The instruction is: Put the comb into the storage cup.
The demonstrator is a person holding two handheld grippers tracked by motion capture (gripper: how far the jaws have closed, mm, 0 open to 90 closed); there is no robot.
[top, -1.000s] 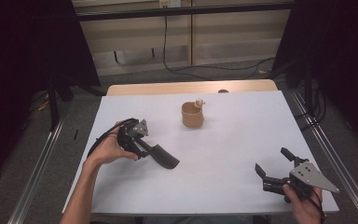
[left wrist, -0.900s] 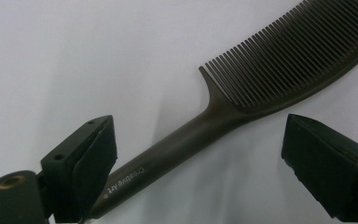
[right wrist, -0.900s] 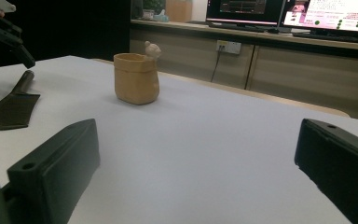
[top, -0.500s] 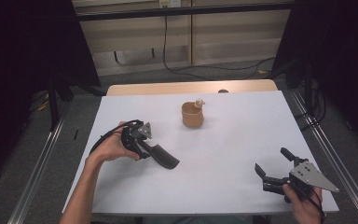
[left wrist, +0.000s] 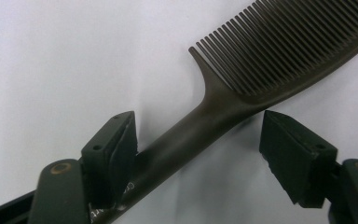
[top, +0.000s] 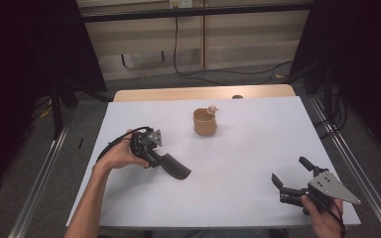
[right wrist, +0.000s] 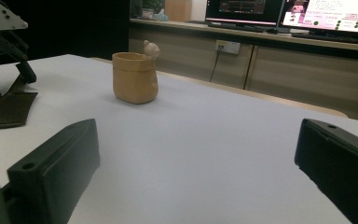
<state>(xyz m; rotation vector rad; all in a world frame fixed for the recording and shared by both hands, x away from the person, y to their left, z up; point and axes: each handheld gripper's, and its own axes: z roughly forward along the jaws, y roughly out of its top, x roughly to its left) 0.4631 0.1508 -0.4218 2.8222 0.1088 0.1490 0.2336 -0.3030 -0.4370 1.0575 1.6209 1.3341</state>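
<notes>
Right claw (top: 288, 176) rests at the near right corner of the white counter (top: 258, 148), spread wide with nothing between its jaws, well apart from the comb. Left claw (top: 155, 157) sits at the dark comb (left wrist: 242, 93), which lies flat on the counter to the near left of the tan cup. Its jaws have just been closing and straddle the comb's handle; one pad touches it, the other stands clear. Tan cup (top: 204, 121) stands upright beyond the comb.

Smooth matt dark plastic comb (left wrist: 242, 88) lies on a matt white table (top: 248, 148).
</notes>
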